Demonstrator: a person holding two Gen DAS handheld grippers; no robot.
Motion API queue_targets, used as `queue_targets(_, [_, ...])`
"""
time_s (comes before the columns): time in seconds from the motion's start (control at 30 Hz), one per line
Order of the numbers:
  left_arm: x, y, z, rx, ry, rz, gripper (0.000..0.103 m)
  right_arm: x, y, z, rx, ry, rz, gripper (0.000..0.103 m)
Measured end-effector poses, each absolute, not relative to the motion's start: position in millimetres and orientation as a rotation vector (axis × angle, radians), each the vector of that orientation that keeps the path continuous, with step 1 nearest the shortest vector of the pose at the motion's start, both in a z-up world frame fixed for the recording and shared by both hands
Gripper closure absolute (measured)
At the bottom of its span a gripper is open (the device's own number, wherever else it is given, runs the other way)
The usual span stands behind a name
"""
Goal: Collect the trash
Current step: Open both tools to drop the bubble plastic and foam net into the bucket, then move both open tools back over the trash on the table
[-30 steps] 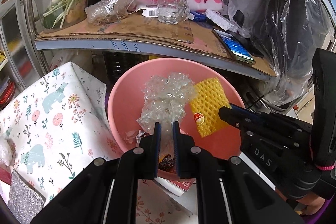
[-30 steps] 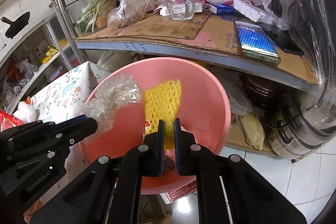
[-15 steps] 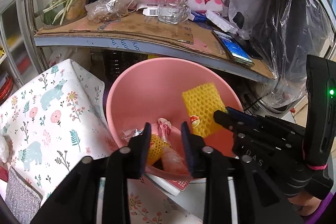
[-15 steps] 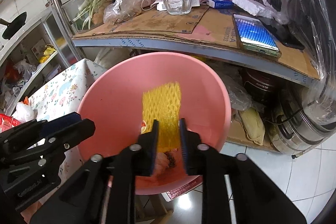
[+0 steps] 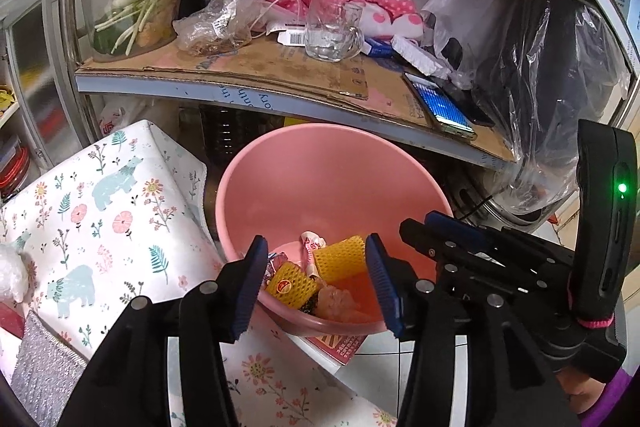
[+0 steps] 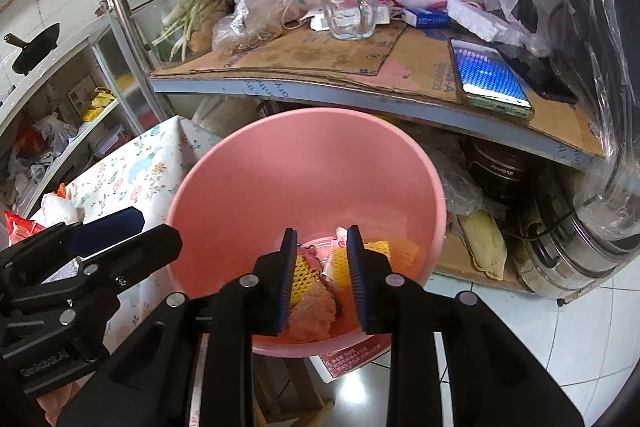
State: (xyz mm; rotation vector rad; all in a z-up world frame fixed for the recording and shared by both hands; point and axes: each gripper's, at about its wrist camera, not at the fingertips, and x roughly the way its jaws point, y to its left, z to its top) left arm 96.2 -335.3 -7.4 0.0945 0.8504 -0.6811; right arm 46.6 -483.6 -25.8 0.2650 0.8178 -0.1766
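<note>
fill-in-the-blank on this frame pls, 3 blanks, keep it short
1. The yellow foam nets lie inside the ____ basin.
2. The lit phone lies on the ____ lining the shelf.
3. Beside the basin is a box with a ____ cover.

Missing words: pink; cardboard; floral

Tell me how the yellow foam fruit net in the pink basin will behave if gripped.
The yellow foam net looks like open mesh, so it is probably very light and squashy. It lies curled, so it likely flexes rather than holding shape. Resting loose in the pink basin, it should lift freely.
</note>
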Motion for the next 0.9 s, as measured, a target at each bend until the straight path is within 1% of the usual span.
queue_targets(0.3, [87,-314,6,0.078,0.828,-0.656,0.051,38,-461,-12,0.251,0.796,-0.132,0.077])
queue_targets(0.63, [73,-268,23,0.066,0.801,-0.592,0.050,34,-423,0,0.219,0.787,-0.060,0.077])
queue_targets(0.7, [70,-255,25,0.059,0.797,-0.577,0.049,34,-412,3,0.208,0.789,-0.037,0.074])
queue_targets(0.73, [70,-251,26,0.057,0.797,-0.570,0.049,33,-407,3,0.205,0.789,-0.027,0.068])
queue_targets(0.77, [68,-245,27,0.056,0.795,-0.563,0.049,32,-401,5,0.200,0.787,-0.012,0.066])
queue_targets(0.9, [60,-220,30,0.053,0.789,-0.537,0.047,32,-381,8,0.169,0.787,0.021,0.065])
